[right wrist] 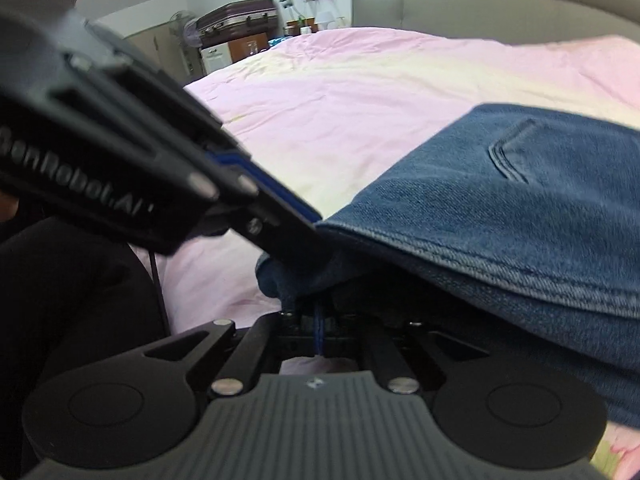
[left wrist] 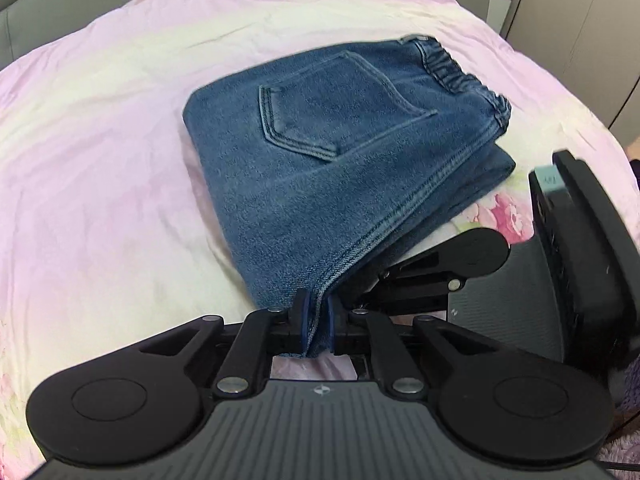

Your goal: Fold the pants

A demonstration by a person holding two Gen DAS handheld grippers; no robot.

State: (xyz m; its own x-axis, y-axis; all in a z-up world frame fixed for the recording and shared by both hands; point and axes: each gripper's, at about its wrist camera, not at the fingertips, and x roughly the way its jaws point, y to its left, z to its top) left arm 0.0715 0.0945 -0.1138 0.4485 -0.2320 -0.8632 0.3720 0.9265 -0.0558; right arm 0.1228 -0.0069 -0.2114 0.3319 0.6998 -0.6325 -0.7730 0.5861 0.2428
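While folded pants (left wrist: 344,160) lie ahead on bed (left wrist: 100,140) | left gripper (left wrist: 316,320) clamps near corner | right gripper (right wrist: 316,320) clamps pants edge

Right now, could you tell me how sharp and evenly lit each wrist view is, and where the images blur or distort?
Left wrist view: the jeans are fairly sharp at the back pocket, soft at the waistband; the pink bedsheet washes out pale, and the fisheye bows the edges. Right wrist view: the left gripper, close up, is blurred, the denim is soft, and the area under the fold by the right gripper is dark.
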